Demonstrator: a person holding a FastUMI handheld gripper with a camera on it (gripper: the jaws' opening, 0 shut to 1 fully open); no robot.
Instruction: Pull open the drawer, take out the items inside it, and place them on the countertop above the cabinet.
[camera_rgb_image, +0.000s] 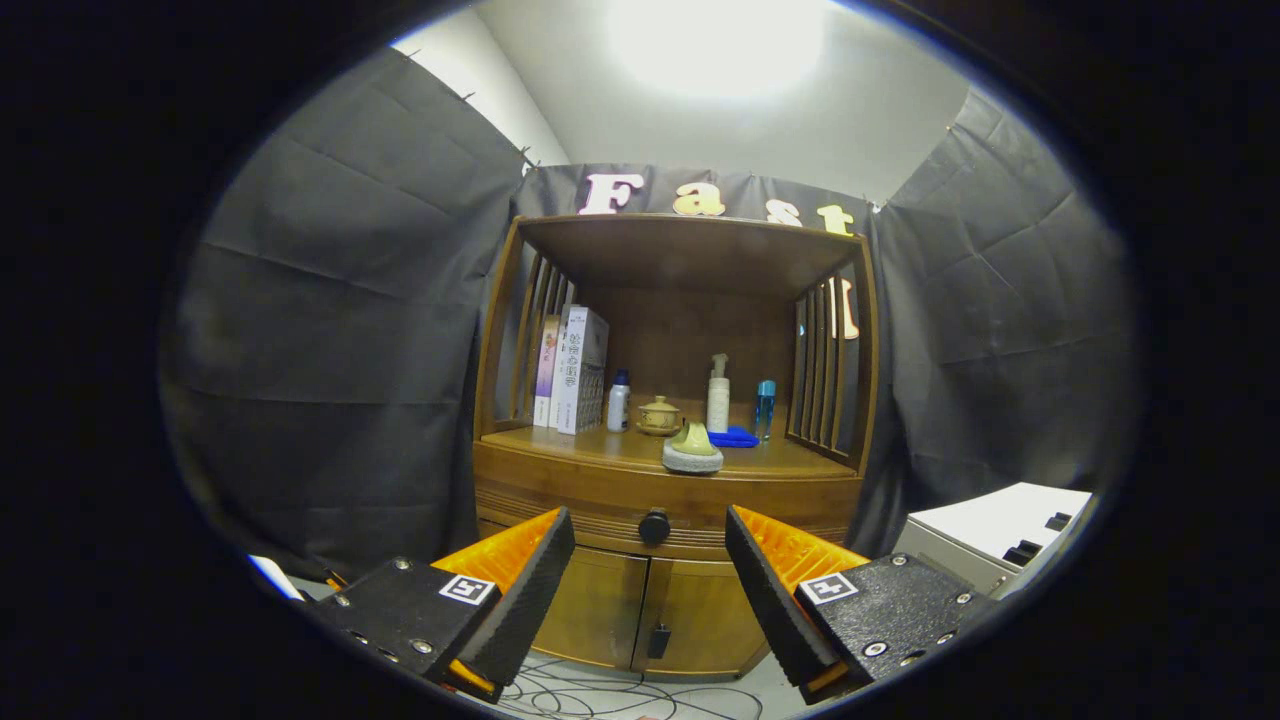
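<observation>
A wooden cabinet stands ahead of me, its drawer closed under the countertop. A round dark knob sits in the middle of the drawer front. My gripper is open, a short way in front of the cabinet, and the knob shows in the gap between the fingertips, still beyond them. Nothing is between the fingers. What lies inside the drawer is hidden.
On the countertop stand books, a small white bottle, a lidded tan pot, a pump bottle, a blue bottle, a blue cloth and a green-topped round thing near the front edge. Two doors close below. Cables lie on the floor; a white box stands to the right.
</observation>
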